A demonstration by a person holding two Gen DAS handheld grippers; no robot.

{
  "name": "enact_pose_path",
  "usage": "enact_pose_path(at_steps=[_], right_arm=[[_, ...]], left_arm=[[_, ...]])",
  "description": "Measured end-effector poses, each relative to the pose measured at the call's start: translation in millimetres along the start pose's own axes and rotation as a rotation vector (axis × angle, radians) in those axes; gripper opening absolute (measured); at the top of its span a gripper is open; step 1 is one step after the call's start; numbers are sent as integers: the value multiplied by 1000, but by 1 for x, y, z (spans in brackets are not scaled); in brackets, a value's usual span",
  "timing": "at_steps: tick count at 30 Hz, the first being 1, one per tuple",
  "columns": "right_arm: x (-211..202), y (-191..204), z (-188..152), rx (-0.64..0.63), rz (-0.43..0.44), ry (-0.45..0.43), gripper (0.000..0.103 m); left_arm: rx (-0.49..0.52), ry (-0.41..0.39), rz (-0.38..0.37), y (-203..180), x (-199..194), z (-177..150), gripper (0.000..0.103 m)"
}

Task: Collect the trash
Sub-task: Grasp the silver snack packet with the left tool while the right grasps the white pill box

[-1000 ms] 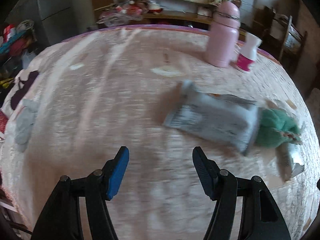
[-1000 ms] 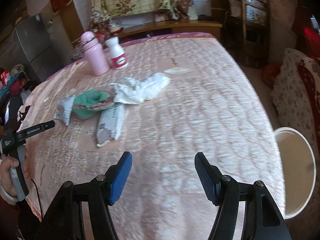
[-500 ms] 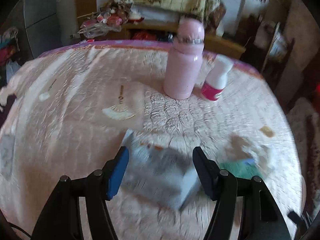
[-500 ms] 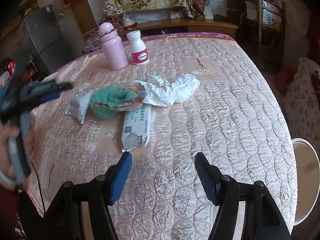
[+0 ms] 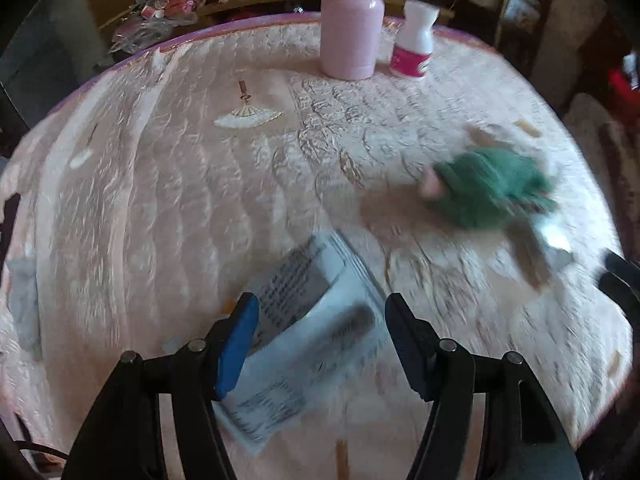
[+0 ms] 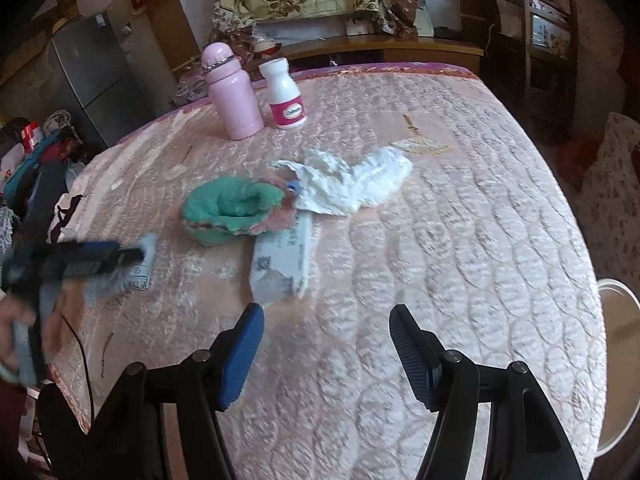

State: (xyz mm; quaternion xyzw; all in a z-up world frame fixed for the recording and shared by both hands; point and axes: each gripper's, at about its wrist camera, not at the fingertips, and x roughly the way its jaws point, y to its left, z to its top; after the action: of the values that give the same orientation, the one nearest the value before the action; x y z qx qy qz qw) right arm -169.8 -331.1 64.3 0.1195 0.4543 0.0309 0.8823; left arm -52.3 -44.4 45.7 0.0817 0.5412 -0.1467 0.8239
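Both hand-held grippers are being held spread and empty over the pink quilted table (image 6: 460,220). By the left gripper (image 5: 320,344) a torn grey printed wrapper (image 5: 304,344) is being straddled, the packet lying flat between the blue pads, though it is not being pinched yet (the view is blurred, so contact cannot be told). Nothing is being framed by the right gripper (image 6: 326,354), which is being kept above bare cloth just short of a second torn packet (image 6: 282,260). No trash is being shown as collected: that packet, a crumpled white tissue (image 6: 352,184) and a green cloth bundle (image 6: 232,208) are all lying together near the table's middle, the bundle touching both neighbours. A pink flask (image 6: 234,92) and a white pill bottle (image 6: 286,96) are standing upright at the far edge and are probably not being counted as rubbish. A round white bin rim (image 6: 618,344) is being glimpsed beside the table, which may be the destination. Practically the whole task is judged as remaining.
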Motion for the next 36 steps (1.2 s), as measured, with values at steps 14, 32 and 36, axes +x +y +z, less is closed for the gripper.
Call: enact_pose_path(at_steps=[14, 32, 36], right_arm=[[79, 35, 39, -109, -6, 82, 47], [0, -20, -33, -58, -81, 70, 68], [10, -13, -30, -66, -95, 73, 68]], left_arm=[[-180, -89, 96, 67, -4, -7, 74], [-247, -126, -129, 32, -47, -66, 79], [-230, -113, -83, 9, -33, -68, 82]])
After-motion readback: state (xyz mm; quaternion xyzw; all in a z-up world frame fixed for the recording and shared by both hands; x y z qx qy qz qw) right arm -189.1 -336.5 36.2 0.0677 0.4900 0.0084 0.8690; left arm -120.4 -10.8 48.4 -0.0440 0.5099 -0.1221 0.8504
